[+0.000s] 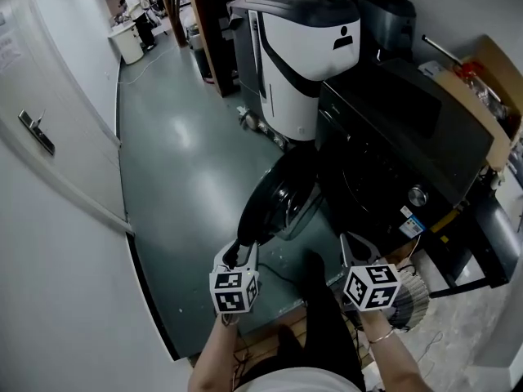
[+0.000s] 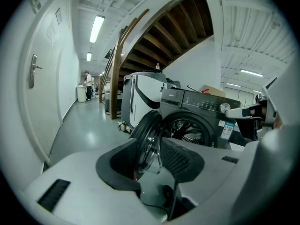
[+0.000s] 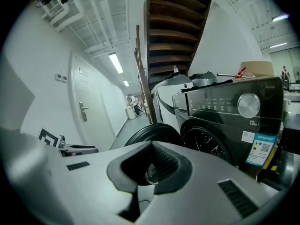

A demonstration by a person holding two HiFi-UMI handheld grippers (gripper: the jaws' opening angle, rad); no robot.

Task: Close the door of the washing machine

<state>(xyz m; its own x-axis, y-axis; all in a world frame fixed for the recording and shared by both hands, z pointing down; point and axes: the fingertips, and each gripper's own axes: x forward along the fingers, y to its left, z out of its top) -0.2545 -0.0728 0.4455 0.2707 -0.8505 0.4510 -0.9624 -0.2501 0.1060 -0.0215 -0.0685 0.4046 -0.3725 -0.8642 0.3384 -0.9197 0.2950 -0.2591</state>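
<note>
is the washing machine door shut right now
No, the round door stands swung out to the left of the washing machine, leaving the drum open to view.

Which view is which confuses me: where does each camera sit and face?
Head view: on the head, steeply down at washing machine, open door, left gripper, right gripper, forearms.
Left gripper view: on that gripper, along parted jaws toward the door's edge.
Right gripper view: on that gripper, along shut jaws toward the machine's front.
All three share the door.
</note>
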